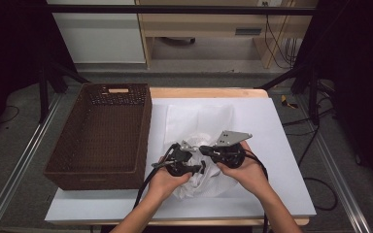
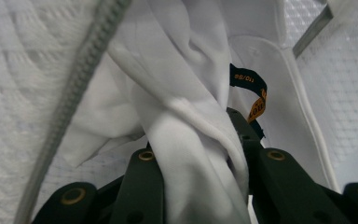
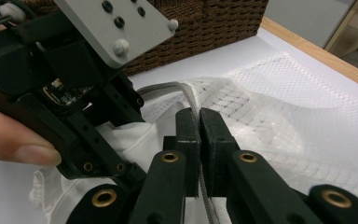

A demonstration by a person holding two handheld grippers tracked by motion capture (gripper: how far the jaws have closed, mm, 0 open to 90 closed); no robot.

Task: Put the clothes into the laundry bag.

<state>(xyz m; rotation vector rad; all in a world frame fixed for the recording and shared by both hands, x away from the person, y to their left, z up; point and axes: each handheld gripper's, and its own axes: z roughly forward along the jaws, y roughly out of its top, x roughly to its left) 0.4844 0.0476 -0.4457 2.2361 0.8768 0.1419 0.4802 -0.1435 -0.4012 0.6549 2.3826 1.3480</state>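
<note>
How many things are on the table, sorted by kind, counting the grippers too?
Grippers: 2, left gripper and right gripper
Wicker basket: 1
White mesh laundry bag: 1
White garment: 1
Total: 5

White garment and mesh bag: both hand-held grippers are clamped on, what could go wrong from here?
1. The right hand-held gripper pinches only the thin zipper edge of the mesh bag; a tug may slip it free.
2. The left hand-held gripper holds a bunched fold of the white garment; loose cloth and the neck label could catch on the zipper.
3. The hand-held grippers sit close together and may collide.
</note>
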